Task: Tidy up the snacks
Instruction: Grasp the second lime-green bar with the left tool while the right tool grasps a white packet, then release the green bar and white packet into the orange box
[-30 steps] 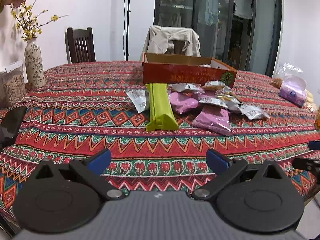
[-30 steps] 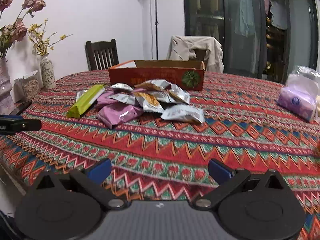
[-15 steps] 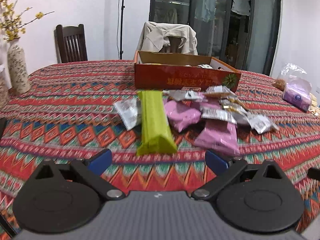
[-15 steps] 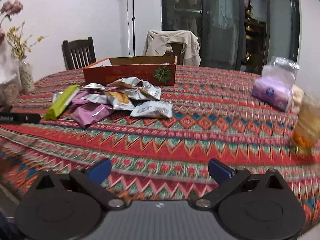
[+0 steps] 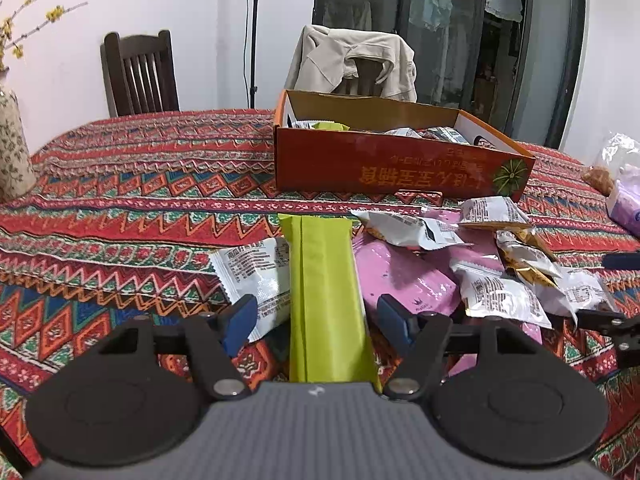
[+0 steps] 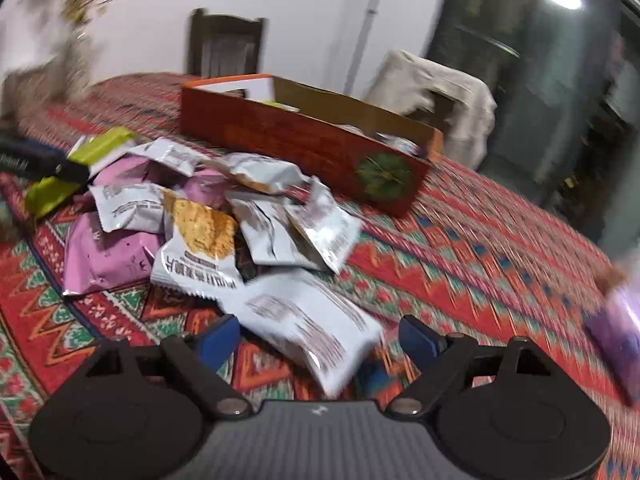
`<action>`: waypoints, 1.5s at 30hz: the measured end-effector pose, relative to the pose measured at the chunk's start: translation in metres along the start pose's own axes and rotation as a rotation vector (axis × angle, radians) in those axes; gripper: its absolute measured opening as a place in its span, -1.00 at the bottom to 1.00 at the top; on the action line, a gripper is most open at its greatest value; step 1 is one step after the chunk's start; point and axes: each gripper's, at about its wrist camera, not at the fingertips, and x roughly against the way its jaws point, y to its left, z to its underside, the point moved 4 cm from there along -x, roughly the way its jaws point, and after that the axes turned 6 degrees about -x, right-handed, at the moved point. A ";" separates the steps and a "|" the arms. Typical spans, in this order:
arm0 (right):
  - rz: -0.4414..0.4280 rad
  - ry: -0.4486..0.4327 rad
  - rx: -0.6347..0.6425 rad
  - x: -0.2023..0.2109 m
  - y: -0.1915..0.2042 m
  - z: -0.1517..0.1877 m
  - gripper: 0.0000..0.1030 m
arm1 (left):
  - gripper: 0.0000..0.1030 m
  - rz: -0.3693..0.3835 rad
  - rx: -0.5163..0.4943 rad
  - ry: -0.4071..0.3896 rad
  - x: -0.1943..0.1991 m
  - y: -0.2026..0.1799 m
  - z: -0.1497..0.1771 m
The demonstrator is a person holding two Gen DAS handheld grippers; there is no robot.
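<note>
The left gripper, jaws spread, straddles the green pack lying in front of the box, ready to clamp, while the right gripper, also spread, frames a white packet.

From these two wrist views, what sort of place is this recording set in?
Most likely a home dining room: a table under a patterned tablecloth, a dark wooden chair against the wall, and a second chair draped with a beige jacket before glass doors with clothes hanging behind them.
</note>
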 end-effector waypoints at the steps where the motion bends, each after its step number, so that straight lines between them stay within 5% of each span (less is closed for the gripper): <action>1: -0.017 -0.007 0.024 -0.004 0.001 -0.003 0.67 | 0.34 0.007 0.005 0.004 -0.002 0.001 0.000; 4: -0.051 -0.005 0.062 -0.017 0.000 -0.013 0.67 | 0.31 0.014 0.009 -0.001 -0.004 0.001 -0.002; 6: -0.067 0.017 0.031 -0.023 -0.008 -0.018 0.63 | -0.03 0.029 0.003 -0.003 -0.003 0.000 -0.003; 8: -0.126 0.041 -0.037 -0.023 -0.019 -0.017 0.32 | -0.23 0.052 -0.001 0.005 -0.002 -0.002 -0.004; 11: -0.128 0.057 -0.130 -0.015 -0.029 -0.007 0.16 | -0.31 0.032 -0.004 0.022 0.006 -0.003 -0.001; 19: -0.008 0.029 -0.278 0.038 -0.015 0.037 -0.09 | -0.33 0.041 0.005 0.031 0.043 -0.005 0.019; 31: 0.019 -0.021 -0.305 0.078 -0.005 0.050 -0.14 | -0.33 0.035 0.035 -0.002 0.069 -0.002 0.018; 36: -0.021 -0.081 -0.299 0.084 -0.014 0.023 -0.14 | -0.33 0.169 0.053 -0.069 0.072 0.002 -0.028; 40: -0.079 -0.162 -0.269 0.080 -0.025 -0.031 -0.14 | -0.33 0.255 0.037 -0.096 0.050 0.001 -0.090; 45: -0.112 -0.230 -0.196 0.048 -0.028 -0.110 -0.14 | -0.33 0.248 0.013 -0.112 -0.009 -0.003 -0.175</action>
